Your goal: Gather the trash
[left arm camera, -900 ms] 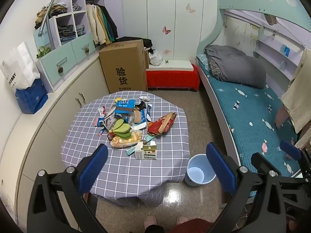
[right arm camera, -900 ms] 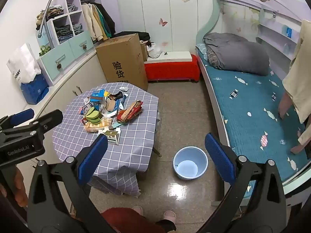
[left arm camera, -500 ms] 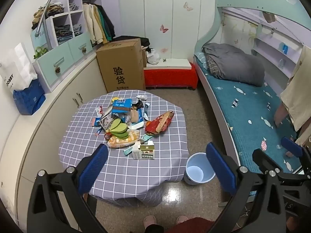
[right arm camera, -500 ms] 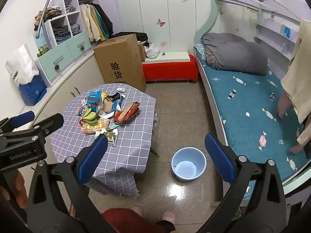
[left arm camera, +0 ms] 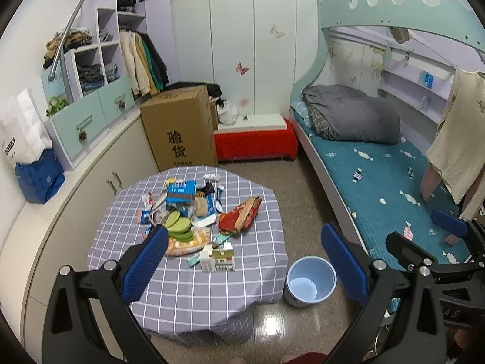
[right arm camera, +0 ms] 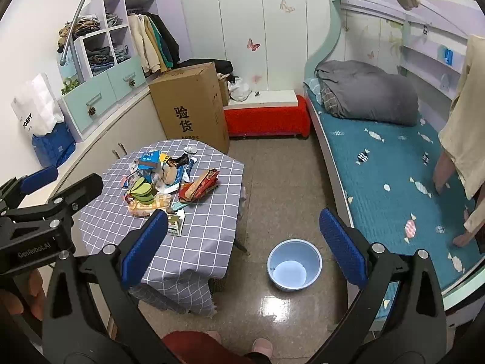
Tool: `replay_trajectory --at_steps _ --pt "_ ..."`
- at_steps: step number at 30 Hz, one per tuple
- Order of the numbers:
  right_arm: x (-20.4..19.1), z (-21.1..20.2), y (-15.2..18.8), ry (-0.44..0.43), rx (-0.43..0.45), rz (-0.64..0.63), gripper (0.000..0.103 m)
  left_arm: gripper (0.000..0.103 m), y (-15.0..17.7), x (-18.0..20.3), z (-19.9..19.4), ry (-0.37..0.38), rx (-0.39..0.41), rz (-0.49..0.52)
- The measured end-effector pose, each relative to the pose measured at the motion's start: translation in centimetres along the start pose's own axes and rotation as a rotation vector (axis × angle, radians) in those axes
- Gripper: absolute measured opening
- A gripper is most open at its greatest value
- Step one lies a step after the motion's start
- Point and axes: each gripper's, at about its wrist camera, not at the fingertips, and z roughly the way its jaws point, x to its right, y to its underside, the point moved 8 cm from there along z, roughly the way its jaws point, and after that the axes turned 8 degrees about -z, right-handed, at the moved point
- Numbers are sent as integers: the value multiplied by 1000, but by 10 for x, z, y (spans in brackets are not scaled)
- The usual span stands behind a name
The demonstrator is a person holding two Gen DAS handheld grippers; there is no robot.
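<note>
Both grippers, left [left arm camera: 242, 257] and right [right arm camera: 242, 242], gape empty. Wrappers [left arm camera: 188, 212] look light, crinkly: pinch edges. Bin [left arm camera: 310, 282] waits.

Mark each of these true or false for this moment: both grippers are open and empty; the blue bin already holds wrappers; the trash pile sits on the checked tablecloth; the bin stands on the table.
1. Both the left gripper and the right gripper are open and empty. True.
2. The blue bin already holds wrappers. False: it looks empty.
3. The trash pile sits on the checked tablecloth. True.
4. The bin stands on the table. False: it stands on the floor beside the table.
</note>
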Motion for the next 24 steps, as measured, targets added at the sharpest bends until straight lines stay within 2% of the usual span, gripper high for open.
replay_trajectory --at_steps 24 --pt "-4 8 -2 0 0 -12 98 99 1 -4 13 7 -14 -16"
